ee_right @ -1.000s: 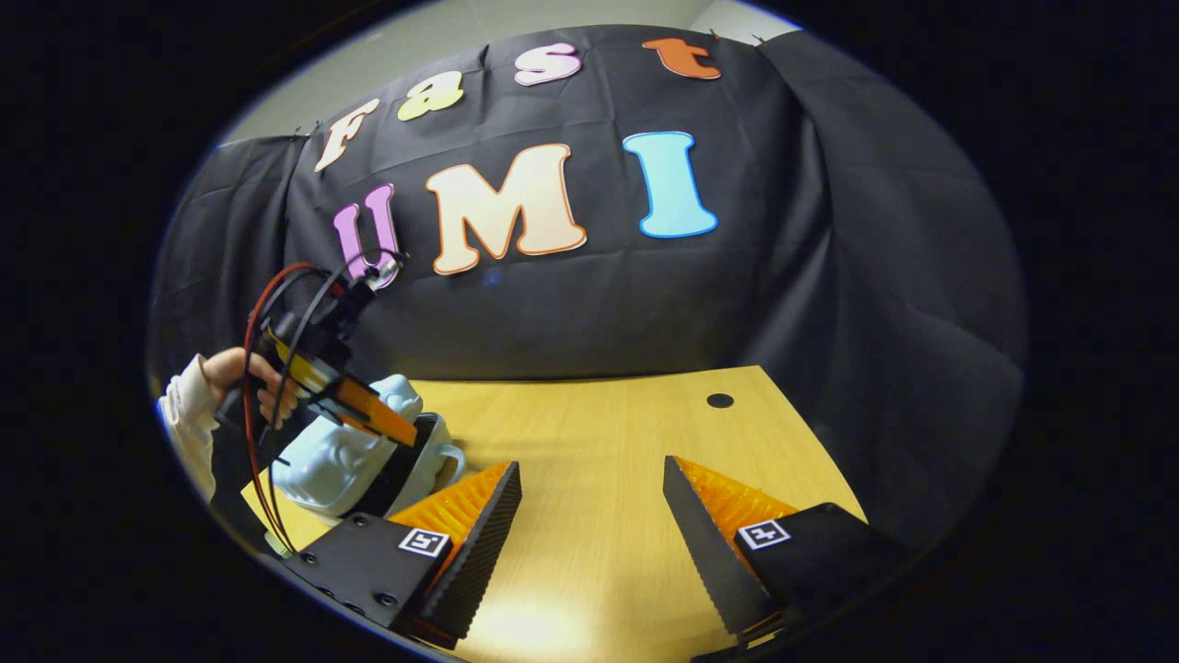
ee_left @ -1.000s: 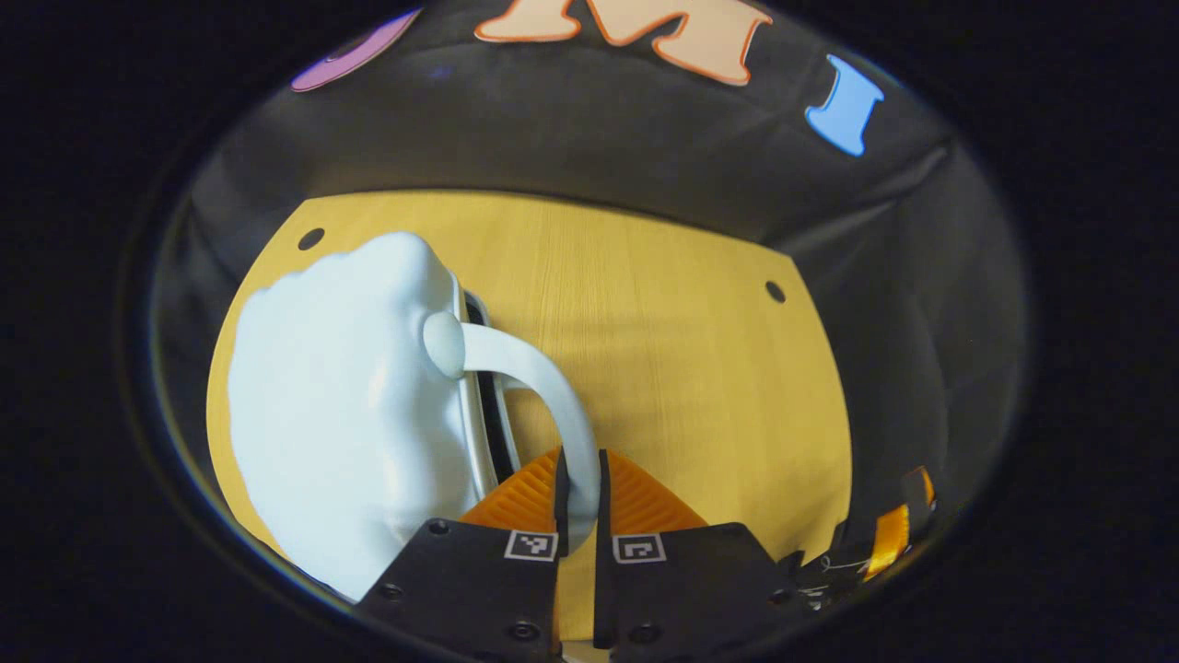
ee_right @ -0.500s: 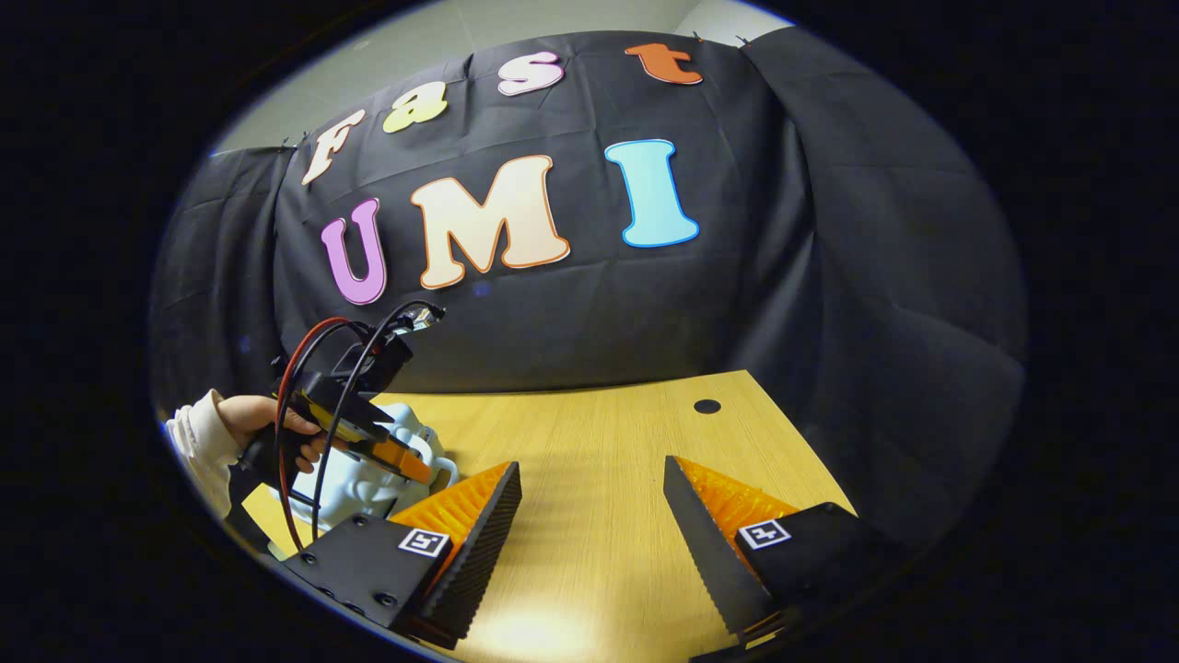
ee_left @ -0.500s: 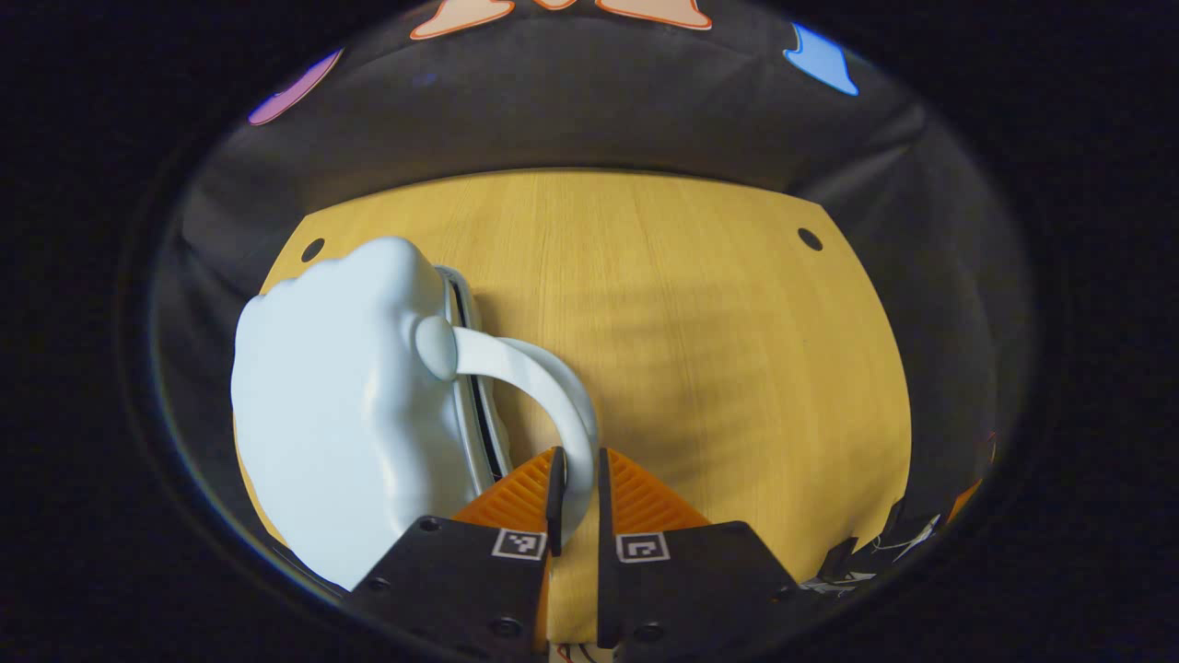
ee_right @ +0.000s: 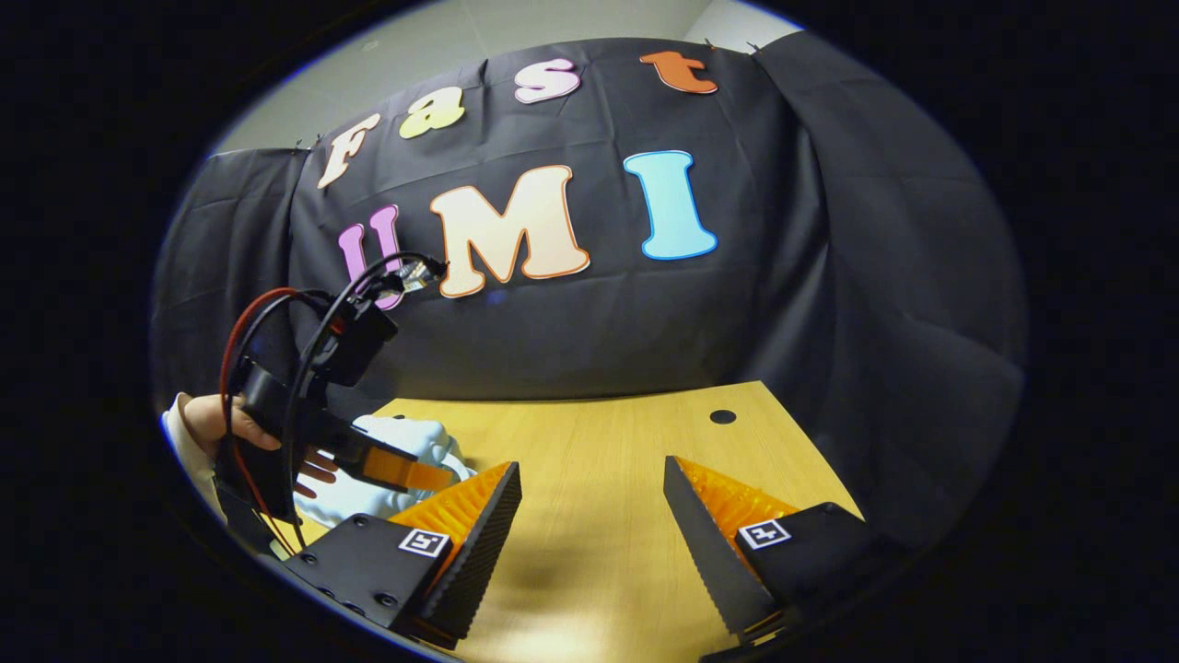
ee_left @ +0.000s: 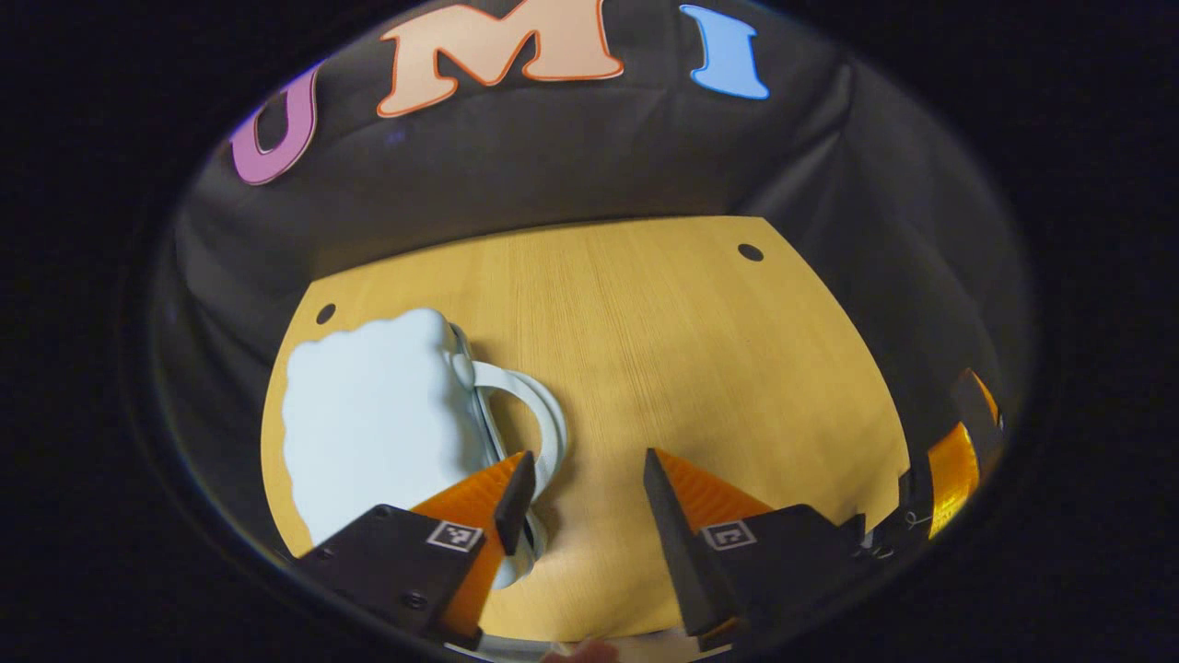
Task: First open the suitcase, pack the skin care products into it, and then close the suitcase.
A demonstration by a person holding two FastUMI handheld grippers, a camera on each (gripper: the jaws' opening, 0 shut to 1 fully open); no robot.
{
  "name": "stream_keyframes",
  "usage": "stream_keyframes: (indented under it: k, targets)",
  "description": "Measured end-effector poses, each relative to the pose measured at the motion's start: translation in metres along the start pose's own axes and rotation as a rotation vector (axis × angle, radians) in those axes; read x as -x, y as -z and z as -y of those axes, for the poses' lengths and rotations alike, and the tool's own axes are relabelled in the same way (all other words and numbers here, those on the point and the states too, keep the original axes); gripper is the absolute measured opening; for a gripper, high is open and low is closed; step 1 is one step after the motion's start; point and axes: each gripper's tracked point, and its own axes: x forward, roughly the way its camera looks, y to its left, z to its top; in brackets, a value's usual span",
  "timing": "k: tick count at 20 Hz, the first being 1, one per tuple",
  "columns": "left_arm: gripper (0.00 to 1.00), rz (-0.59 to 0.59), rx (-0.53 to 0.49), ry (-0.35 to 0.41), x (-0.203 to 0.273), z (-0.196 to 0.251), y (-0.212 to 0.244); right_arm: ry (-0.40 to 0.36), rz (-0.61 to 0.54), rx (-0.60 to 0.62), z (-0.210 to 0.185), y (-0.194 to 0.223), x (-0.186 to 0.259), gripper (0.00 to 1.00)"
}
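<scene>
Inventory: items on the surface (ee_left: 663, 350)
One pale blue suitcase (ee_left: 368, 424), one handle (ee_left: 530, 414); two tools above the surface.

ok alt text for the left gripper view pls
The left gripper, jaws open, hangs over a wooden table, beside the curved handle of a pale blue suitcase lying closed at the table's left. Black cloth stands behind.

Left gripper (ee_left: 582, 488) and right gripper (ee_right: 589, 502) both spread wide, fingers (ee_left: 512, 488) seemingly gripping nothing.
</scene>
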Motion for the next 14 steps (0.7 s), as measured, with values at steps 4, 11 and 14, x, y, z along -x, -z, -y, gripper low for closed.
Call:
stream_keyframes:
  k: [4, 11, 14]
  targets:
    - [0.96, 0.053, -0.019, -0.066, 0.033, -0.013, 0.013, -0.024, 0.013, 0.013, -0.011, -0.005, 0.006, 0.98]
    - [0.96, 0.051, 0.063, -0.028, 0.056, -0.012, 0.035, -0.058, 0.028, 0.018, -0.03, -0.008, 0.016, 0.97]
    - [0.96, 0.048, 0.066, -0.031, 0.06, -0.016, 0.037, -0.06, 0.026, 0.028, -0.036, -0.007, 0.016, 0.98]
